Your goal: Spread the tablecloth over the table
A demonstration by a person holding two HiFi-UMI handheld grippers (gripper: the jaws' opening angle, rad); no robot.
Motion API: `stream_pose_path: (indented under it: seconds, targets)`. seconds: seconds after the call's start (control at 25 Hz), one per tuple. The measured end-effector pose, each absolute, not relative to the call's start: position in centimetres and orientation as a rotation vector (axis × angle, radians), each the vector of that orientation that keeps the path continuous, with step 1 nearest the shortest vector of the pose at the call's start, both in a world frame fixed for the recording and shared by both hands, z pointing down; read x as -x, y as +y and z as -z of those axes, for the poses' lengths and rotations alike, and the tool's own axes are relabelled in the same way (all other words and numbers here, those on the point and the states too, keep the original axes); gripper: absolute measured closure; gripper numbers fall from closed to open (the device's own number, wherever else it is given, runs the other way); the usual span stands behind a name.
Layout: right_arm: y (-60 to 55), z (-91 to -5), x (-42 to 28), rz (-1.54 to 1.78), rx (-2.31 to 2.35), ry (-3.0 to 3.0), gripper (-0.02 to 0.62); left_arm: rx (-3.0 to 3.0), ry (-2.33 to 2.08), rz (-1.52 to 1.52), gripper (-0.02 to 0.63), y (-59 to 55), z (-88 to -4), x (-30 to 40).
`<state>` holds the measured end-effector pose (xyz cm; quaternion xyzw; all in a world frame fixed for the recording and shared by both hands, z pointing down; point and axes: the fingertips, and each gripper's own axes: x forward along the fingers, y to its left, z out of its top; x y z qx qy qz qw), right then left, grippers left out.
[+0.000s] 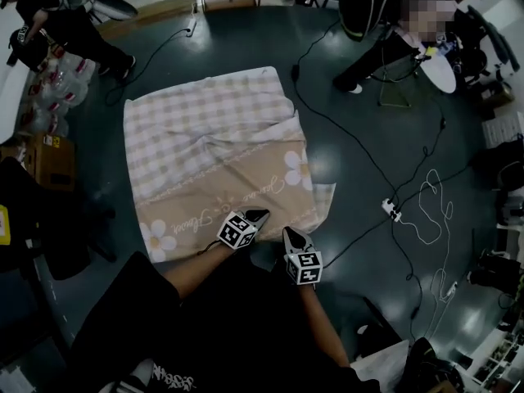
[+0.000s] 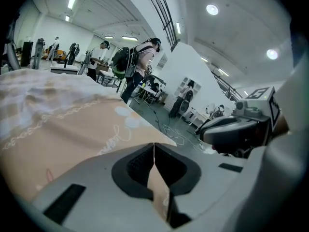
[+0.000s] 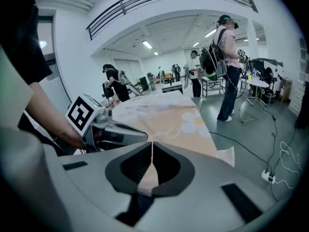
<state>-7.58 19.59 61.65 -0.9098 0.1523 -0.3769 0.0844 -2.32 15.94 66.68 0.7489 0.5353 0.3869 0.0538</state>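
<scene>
The tablecloth (image 1: 213, 146) lies across a table that it hides, with a pink-and-white check on its far half. Its near half is a beige band with white daisies and script. Some folds run across its middle. At the near edge, my left gripper (image 1: 262, 214) and right gripper (image 1: 288, 232) sit close together. In the left gripper view the left gripper (image 2: 154, 149) is shut with a strip of beige tablecloth (image 2: 158, 190) pinched between the pads. In the right gripper view the right gripper (image 3: 152, 146) is likewise shut on the tablecloth (image 3: 147, 178), and the left gripper (image 3: 120, 134) shows beside it.
Black and white cables and a power strip (image 1: 391, 210) lie on the dark floor to the right. Cardboard boxes (image 1: 49, 158) stand at the left. People stand at the far left (image 1: 74, 27) and far right (image 1: 385, 51), near a white round table (image 1: 438, 68).
</scene>
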Motion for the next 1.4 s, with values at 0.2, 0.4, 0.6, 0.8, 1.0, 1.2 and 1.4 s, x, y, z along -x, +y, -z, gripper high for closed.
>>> stream_pose_path:
  seconds: [0.2, 0.4, 0.6, 0.8, 1.0, 1.2, 1.4]
  targets:
    - [26.6, -62.2, 4.6, 1.066, 2.731, 0.594, 0.574, -2.35, 1.532, -1.188, 0.588, 21.6, -67.7, 1.3]
    - [34.3, -62.0, 3.2, 1.071, 2.733, 0.879, 0.574, -2.471, 1.215, -1.207, 0.588, 25.4, -67.5, 0.8]
    - [40.9, -62.4, 0.7, 1.109, 2.713, 1.006, 0.574, -2.518, 1.031, -1.134, 0.588, 29.7, -66.2, -0.5]
    - [41.8, -62.7, -3.5, 1.129, 2.668, 1.065, 0.574, -2.529, 0.96, -1.089, 0.588, 31.2, -65.7, -2.4]
    - [40.1, -61.3, -8.5, 1.129, 2.707, 1.094, 0.574, -2.52, 0.982, -1.026, 0.588, 30.8, -65.1, -5.4]
    - [37.1, -61.5, -12.3, 1.15, 2.692, 1.212, 0.574, -2.514, 0.933, -0.959, 0.588, 29.8, -65.1, -9.4]
    - [35.7, -61.2, -17.5, 1.17, 2.678, 1.342, 0.574, -2.505, 0.784, -0.863, 0.588, 30.3, -63.9, -13.4]
